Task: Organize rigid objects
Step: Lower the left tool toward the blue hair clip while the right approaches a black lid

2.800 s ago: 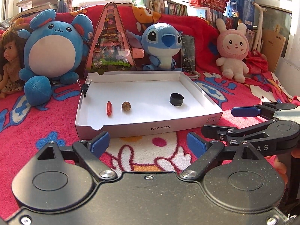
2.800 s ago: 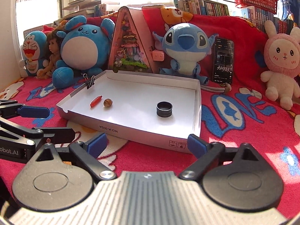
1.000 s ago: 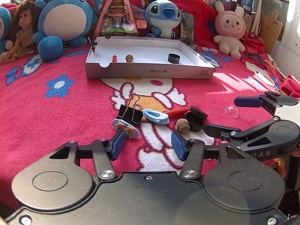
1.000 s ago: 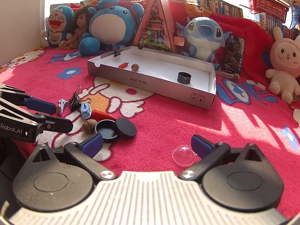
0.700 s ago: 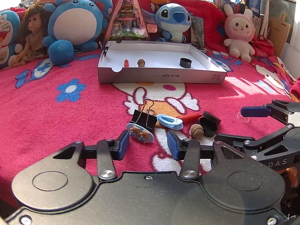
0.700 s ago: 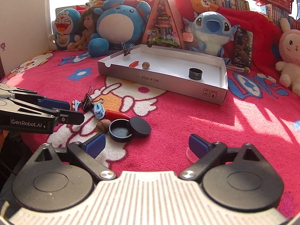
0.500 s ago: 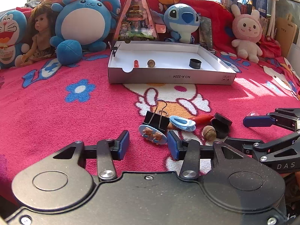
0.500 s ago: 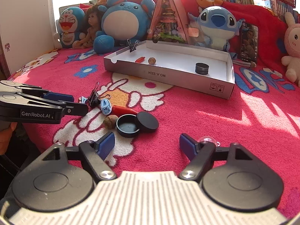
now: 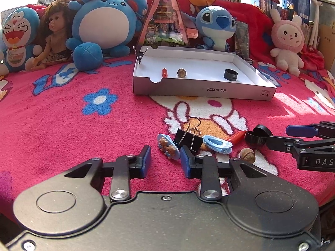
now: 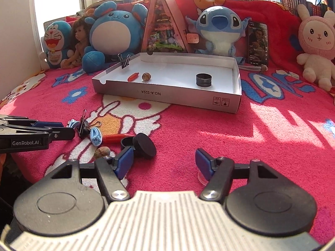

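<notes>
- left gripper (image 9: 165, 158): fingers apart, nothing held, low over the pink blanket (image 9: 62, 125), bear hair clip (image 9: 168, 146) just ahead between the pads
- right gripper (image 10: 164, 161): fingers wide apart, empty; clear dome (image 10: 203, 178) mostly hidden behind its right finger
- loose pile near blanket's front edge: black binder clip (image 9: 188, 139) touching bear clip; blue hair clip (image 9: 217, 141) just beside it; red piece (image 9: 236, 137) behind blue clip; acorn (image 9: 247, 155) nearest front; open black round case (image 10: 139, 144), lid leaning on base, right end of pile
- white box tray (image 9: 205, 91) toward blanket's back edge, well apart from pile
- in tray: small red piece (image 9: 165, 72) and second acorn (image 9: 181, 72) side by side near left wall; black ring (image 9: 230, 74) near right wall; small binder clip (image 10: 125, 61) clamped on back-left corner rim
- plush toys (image 9: 104, 25) lined up along back edge
</notes>
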{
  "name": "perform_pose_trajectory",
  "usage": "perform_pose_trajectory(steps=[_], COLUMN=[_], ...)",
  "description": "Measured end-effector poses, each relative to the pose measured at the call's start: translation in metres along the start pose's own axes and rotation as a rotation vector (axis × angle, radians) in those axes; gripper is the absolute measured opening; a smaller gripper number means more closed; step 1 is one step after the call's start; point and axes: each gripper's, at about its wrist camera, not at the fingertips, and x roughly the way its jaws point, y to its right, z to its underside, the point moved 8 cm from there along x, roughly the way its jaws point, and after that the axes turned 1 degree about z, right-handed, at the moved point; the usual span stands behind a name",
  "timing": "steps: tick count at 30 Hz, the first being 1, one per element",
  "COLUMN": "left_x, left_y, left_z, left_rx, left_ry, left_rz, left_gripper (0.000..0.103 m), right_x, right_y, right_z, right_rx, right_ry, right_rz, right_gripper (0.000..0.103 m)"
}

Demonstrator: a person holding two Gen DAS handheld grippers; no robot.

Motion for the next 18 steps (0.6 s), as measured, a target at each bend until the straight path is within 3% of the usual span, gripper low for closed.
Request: perform_pose_trajectory(steps=[9,18], left_x=[0.002,0.008], left_y=[-0.001,0.007], left_z=[-0.001,-0.001], left_rx=[-0.007,0.047], left_ry=[0.002,0.007], left_rz=[-0.009,-0.027], left_gripper=[0.030,0.033], right_x=[0.013,0.017], right_y=[0.022,0.002], right_z=[-0.010,-0.002], right_rx=[0.010,-0.087], right_ry=[-0.005,-0.041], right_rz=[0.134,0.080], right_gripper=[0.076,0.073])
